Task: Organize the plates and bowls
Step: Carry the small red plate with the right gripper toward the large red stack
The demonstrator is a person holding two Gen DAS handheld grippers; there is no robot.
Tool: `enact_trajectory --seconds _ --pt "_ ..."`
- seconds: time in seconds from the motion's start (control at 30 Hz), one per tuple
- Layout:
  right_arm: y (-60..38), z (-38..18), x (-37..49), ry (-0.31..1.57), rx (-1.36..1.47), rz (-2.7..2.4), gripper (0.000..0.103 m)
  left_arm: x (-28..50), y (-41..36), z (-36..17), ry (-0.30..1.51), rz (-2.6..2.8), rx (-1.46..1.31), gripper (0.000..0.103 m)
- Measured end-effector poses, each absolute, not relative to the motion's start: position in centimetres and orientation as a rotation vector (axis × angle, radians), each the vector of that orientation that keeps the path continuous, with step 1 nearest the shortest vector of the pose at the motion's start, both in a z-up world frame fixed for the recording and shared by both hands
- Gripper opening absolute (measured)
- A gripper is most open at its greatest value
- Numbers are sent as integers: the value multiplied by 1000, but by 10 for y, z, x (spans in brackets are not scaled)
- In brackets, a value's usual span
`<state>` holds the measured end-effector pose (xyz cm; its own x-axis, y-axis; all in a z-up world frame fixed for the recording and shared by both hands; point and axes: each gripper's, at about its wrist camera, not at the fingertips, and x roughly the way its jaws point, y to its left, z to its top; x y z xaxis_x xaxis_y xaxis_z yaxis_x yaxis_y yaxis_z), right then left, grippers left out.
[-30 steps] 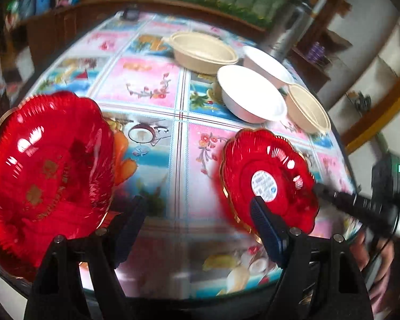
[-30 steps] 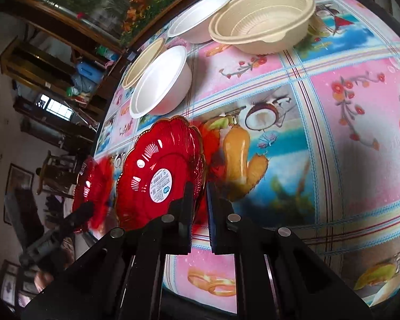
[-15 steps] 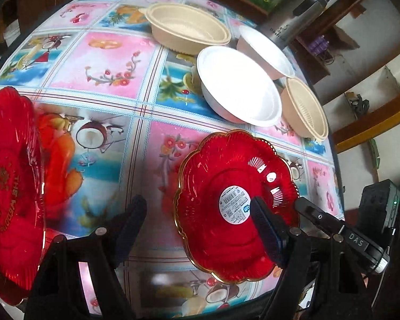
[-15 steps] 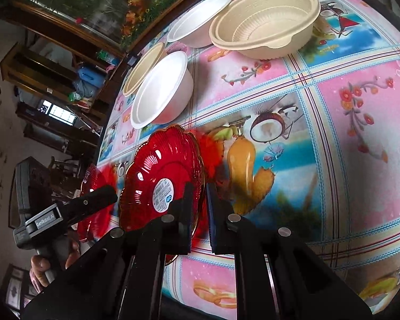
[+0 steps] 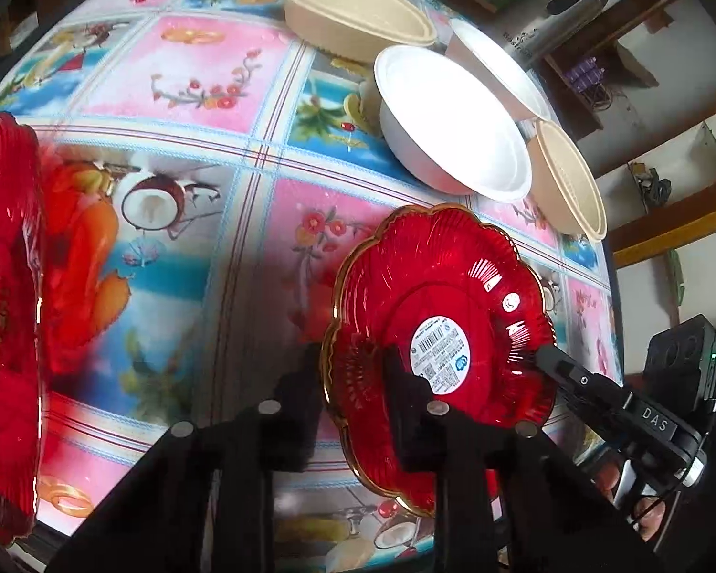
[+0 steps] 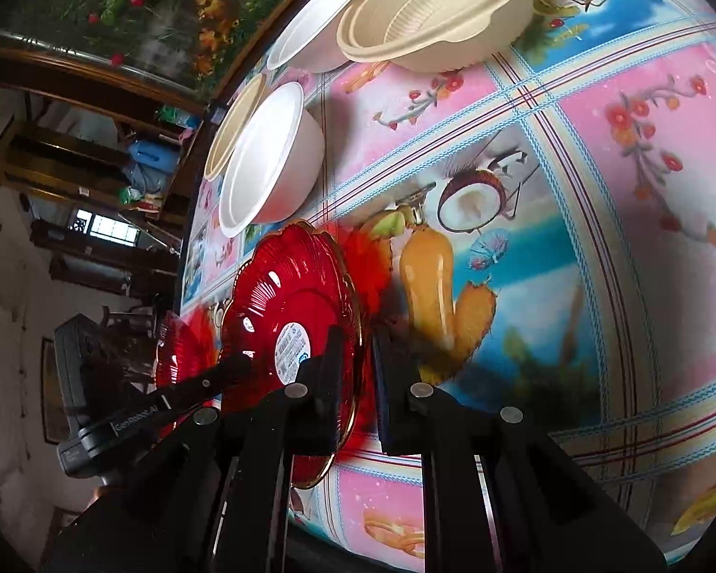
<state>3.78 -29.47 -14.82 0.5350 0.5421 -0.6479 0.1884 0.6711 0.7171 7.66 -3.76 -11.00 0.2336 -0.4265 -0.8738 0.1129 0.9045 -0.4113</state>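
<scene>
While two grippers share one plate: the red gold-rimmed scalloped plate [image 5: 453, 296] is tilted up off the flowered plastic tablecloth [image 5: 205, 71], low and right of centre in the left wrist view.
Left gripper [image 5: 353, 372]: jaws closing, with the plate's near-left rim between them; I cannot tell whether the pads bite yet.
Right gripper [image 5: 563, 372]: clenched on the plate's opposite rim, at the lower right.
Risk, left view: if the two hands pull or twist apart, the thin plastic could flex and spring out of one grip, then clatter down.
Risk, neighbours: the white foam bowl [image 5: 453, 129] sits just above the plate's top edge, so a swing that way could knock it into the beige ribbed bowl [image 5: 568, 176] by the table edge.
Hidden, left view: a second, larger red plate with gold lettering [image 5: 5, 310] is cut off by the left edge. The left finger behind the rim is a dark blur.
Right wrist view, grip: black fingers clamp the rim edge-on at lower centre, a shallow hold that could slip.
Right wrist view, hard to read: a blurred red shape [image 6: 181, 353] behind the other gripper, at the lower left, may be the second plate. How deep the other gripper's jaws reach does not show.
</scene>
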Motion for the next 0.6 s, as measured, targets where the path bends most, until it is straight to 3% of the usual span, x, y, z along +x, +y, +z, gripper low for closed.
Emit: enact_trajectory --seconds 0.17,0.23,0.33,0.6 --pt "-293 -147 37 994 828 226 11 76 -36 -111 1279 -369 -283 11" --pt "-293 -145 36 979 817 231 12 76 -36 -112 1270 -375 -293 10" --pt "-291 -144 36 969 774 209 4 76 -38 -111 1264 -377 -284 10" --pt "-288 -133 30 931 714 185 4 71 -33 -103 1231 -405 -286 9"
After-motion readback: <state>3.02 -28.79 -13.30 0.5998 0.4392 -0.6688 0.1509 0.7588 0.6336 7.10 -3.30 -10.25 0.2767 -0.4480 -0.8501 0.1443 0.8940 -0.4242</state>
